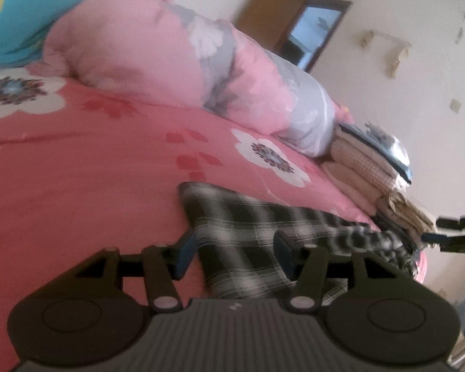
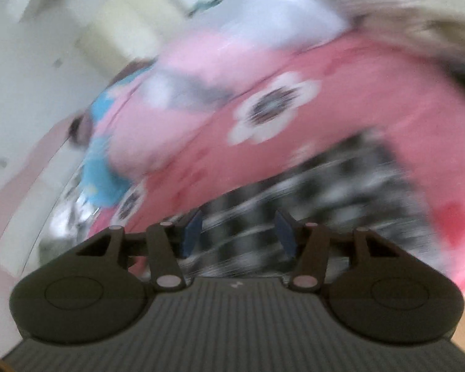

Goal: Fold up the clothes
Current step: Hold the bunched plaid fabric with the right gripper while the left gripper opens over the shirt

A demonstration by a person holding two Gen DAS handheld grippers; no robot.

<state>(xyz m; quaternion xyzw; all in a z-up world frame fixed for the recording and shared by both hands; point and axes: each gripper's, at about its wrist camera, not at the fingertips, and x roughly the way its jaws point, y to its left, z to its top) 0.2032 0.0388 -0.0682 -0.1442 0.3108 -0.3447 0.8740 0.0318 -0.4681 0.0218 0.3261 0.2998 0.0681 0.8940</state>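
A black-and-white plaid garment [image 1: 251, 232] lies flat on the pink flowered bed sheet [image 1: 77, 170], its right end bunched near the bed edge. My left gripper [image 1: 235, 254] hovers just over it, open, with the cloth lying beneath the gap between its blue pads and not pinched. At the right edge of the left wrist view, the right gripper's dark fingers [image 1: 449, 223] reach toward the bunched end. The right wrist view is heavily blurred. There, the right gripper [image 2: 238, 234] is open above the plaid garment [image 2: 325, 186], with nothing clamped between its pads.
A rolled pink and grey quilt [image 1: 176, 62] lies across the far side of the bed, with a blue pillow [image 1: 12, 24] at its left. A stack of folded clothes [image 1: 372, 164] sits at the bed's right end. A doorway [image 1: 313, 31] and white wall are behind.
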